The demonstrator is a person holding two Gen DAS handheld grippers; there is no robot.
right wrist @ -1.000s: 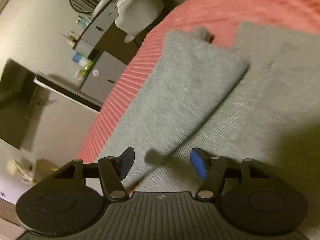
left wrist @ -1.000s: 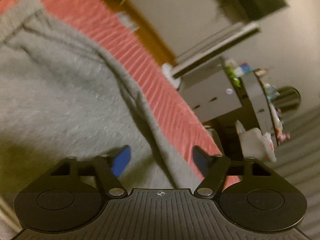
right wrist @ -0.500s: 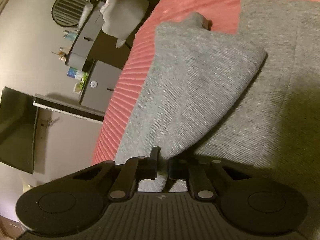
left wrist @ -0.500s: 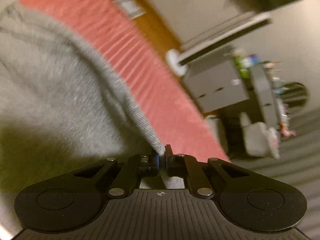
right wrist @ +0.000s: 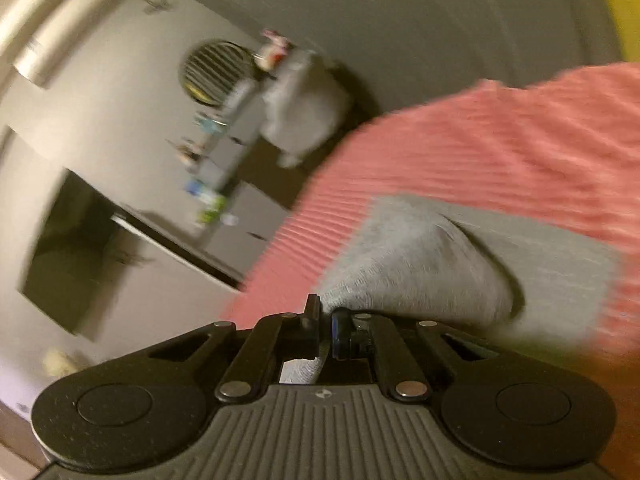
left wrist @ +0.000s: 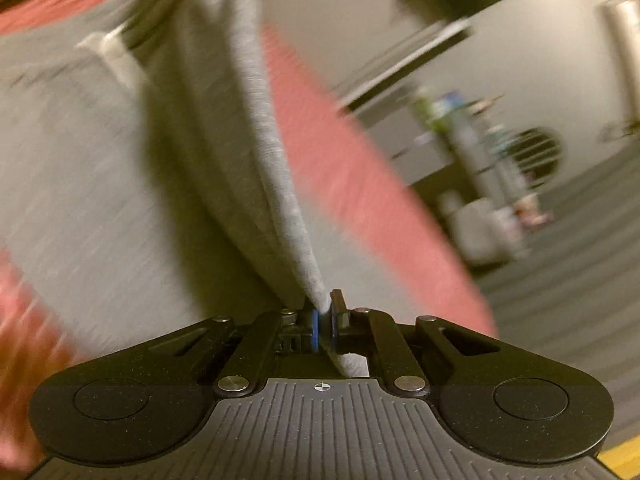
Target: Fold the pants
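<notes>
At your left gripper (left wrist: pixel 324 322), jaws pinch a thin fold of the grey sweatpants (left wrist: pixel 100 168), stretching toward eleven o'clock across the pink ribbed bedspread (left wrist: pixel 352 184); jerk and it slips. Your right gripper (right wrist: pixel 325 326) clamps bunched fabric toward two o'clock; uneven pulling skews the fold.

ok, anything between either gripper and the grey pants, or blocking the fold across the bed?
Nothing visible. The left gripper and right gripper are each shut directly on an edge of the grey knit pants. Only the bare pink ribbed bedspread shows beyond; both views are blurred.
</notes>
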